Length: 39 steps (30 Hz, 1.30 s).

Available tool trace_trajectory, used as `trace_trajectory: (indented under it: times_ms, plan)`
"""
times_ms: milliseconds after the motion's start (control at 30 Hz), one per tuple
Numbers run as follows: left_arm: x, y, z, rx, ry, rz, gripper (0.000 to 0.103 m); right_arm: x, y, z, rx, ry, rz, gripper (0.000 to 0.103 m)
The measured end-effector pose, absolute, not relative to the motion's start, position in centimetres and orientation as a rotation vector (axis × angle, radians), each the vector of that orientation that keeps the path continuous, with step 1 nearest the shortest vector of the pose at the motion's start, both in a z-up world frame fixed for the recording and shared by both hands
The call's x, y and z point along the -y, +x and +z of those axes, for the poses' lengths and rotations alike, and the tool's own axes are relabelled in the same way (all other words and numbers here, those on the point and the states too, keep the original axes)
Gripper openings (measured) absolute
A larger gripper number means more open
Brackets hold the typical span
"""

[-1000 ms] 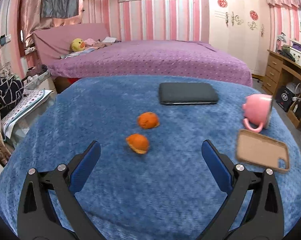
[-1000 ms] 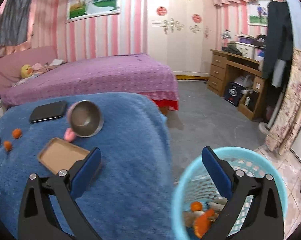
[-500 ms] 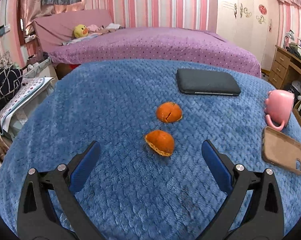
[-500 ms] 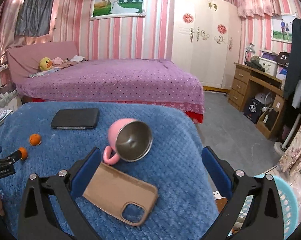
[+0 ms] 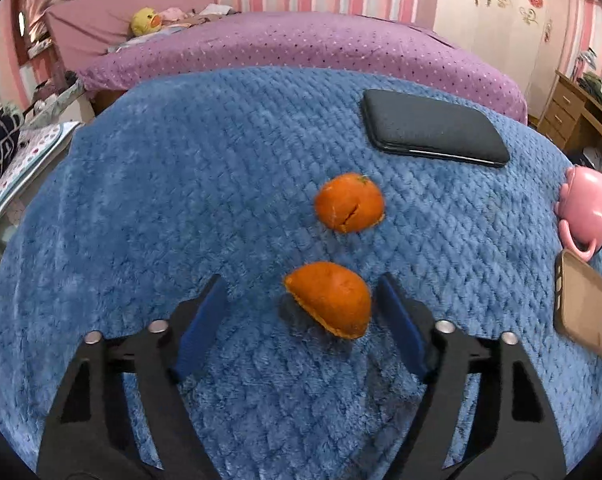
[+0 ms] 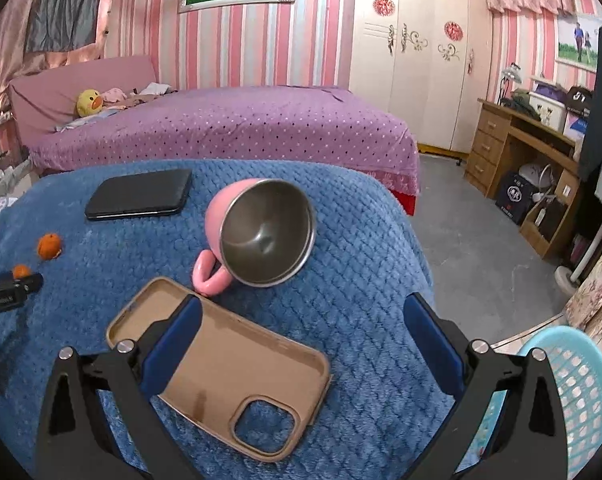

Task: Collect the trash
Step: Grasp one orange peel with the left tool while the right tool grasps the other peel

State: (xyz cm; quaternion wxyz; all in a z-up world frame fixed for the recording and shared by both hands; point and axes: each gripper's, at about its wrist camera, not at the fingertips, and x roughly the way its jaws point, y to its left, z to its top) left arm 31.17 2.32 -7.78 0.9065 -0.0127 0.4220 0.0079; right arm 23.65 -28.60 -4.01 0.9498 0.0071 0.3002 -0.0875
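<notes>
**A:** What's your left gripper (image 5: 301,300) doing?

**B:** Its jaws are spread, low over the blue blanket (image 5: 141,208), with the near peel (image 5: 329,298) sitting between the two fingers. The peel lies closer to my right finger (image 5: 401,320), almost against its pad; I can't tell if they touch. The left finger stands apart from it. Nothing is gripped.

**A:** And beyond it?

**B:** Just ahead of the fingertips is the far peel (image 5: 349,202), a split orange cup, apart from the near one. Farther ahead and to the right lies a black case (image 5: 433,130). Off to my right are a pink mug (image 5: 589,208) on its side and a tan phone case (image 5: 585,306) just nearer than it.

**A:** Your right gripper (image 6: 301,332)?

**B:** Released too, holding nothing. It hovers over the tan phone case (image 6: 221,364), which lies open side up between and under the fingers. Just ahead is the pink mug (image 6: 261,232), tipped with its steel inside facing me, handle touching the blanket beside the case. To my lower right, off the blanket's edge, stands the blue basket (image 6: 573,392). Far to my left I see both peels, and the left gripper (image 6: 9,290) by the nearer one (image 6: 21,271).
</notes>
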Motion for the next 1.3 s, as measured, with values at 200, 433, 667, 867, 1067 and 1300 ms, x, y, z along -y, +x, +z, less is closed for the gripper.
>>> trace_trajectory:
  times_ms: [200, 433, 667, 867, 1067, 1300]
  plan:
    - [-2.6, 30.4, -7.3, -0.846, -0.053, -0.044, 0.032, 26.7, 23.7, -4.1, -0.61, -0.033, -0.16, 0.098]
    - [-5.8, 28.5, -5.7, -0.784, -0.033, -0.002, 0.03, 21.8, 24.0, -4.0, -0.619, -0.072, -0.061, 0.098]
    - [-13.0, 26.8, -3.9, -0.714, -0.073, 0.15, 0.03, 13.1, 27.2, -3.4, -0.597, -0.127, 0.082, 0.098]
    - [-18.2, 26.6, -4.2, -0.714, -0.116, 0.266, 0.03, 5.7, 31.9, -5.1, -0.667, -0.189, 0.181, 0.098]
    - [-20.4, 26.6, -5.0, -0.738, -0.155, 0.314, 0.03, 2.5, 34.8, -6.0, -0.704, -0.226, 0.224, 0.092]
    - [-20.9, 26.8, -5.5, -0.747, -0.176, 0.318, 0.03, 1.5, 37.3, -7.8, -0.812, -0.223, 0.296, 0.048]
